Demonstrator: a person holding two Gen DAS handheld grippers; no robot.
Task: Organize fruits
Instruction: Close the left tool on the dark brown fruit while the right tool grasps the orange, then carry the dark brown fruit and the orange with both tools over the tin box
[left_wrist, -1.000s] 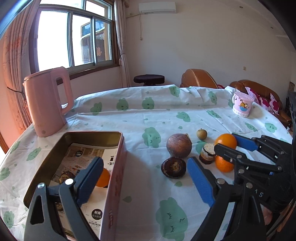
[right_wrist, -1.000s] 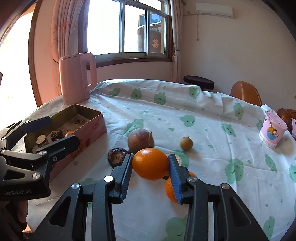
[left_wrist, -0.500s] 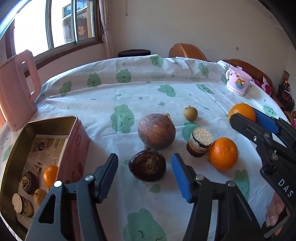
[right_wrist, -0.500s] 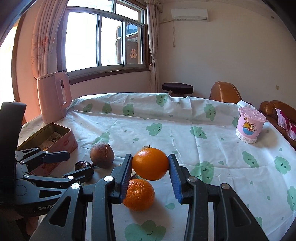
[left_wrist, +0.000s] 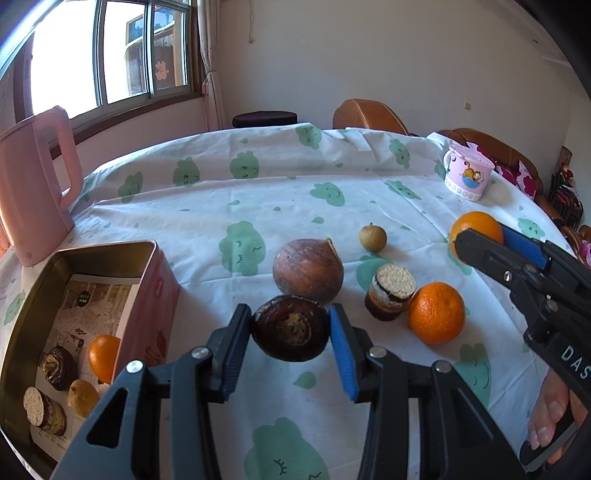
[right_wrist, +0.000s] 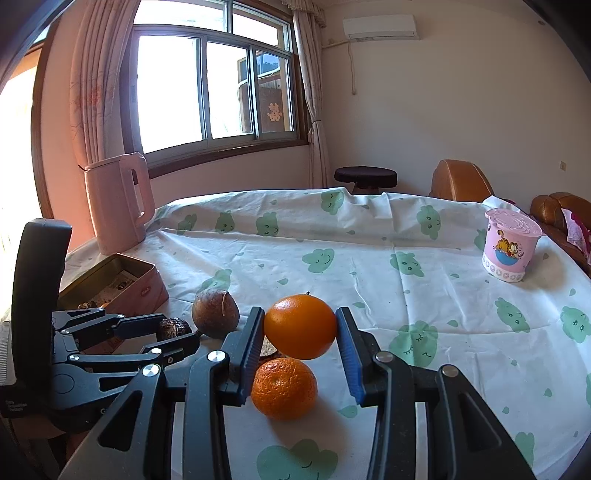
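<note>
My left gripper is shut on a dark wrinkled fruit just above the tablecloth. A big brown fruit sits right behind it. My right gripper is shut on a smooth orange and holds it above the table; it also shows in the left wrist view. A second orange lies on the cloth, below the held one in the right wrist view. A small tan fruit and a dark cut piece lie nearby. The pink tin at left holds an orange and several dark pieces.
A pink kettle stands at the far left behind the tin. A pink cartoon cup stands at the far right of the table. Brown sofas and a dark stool are beyond the table. The cloth has green cloud prints.
My left gripper moved right from over the tin, came forward around the dark wrinkled fruit and closed on it. My right gripper lifted the orange up and rightwards.
</note>
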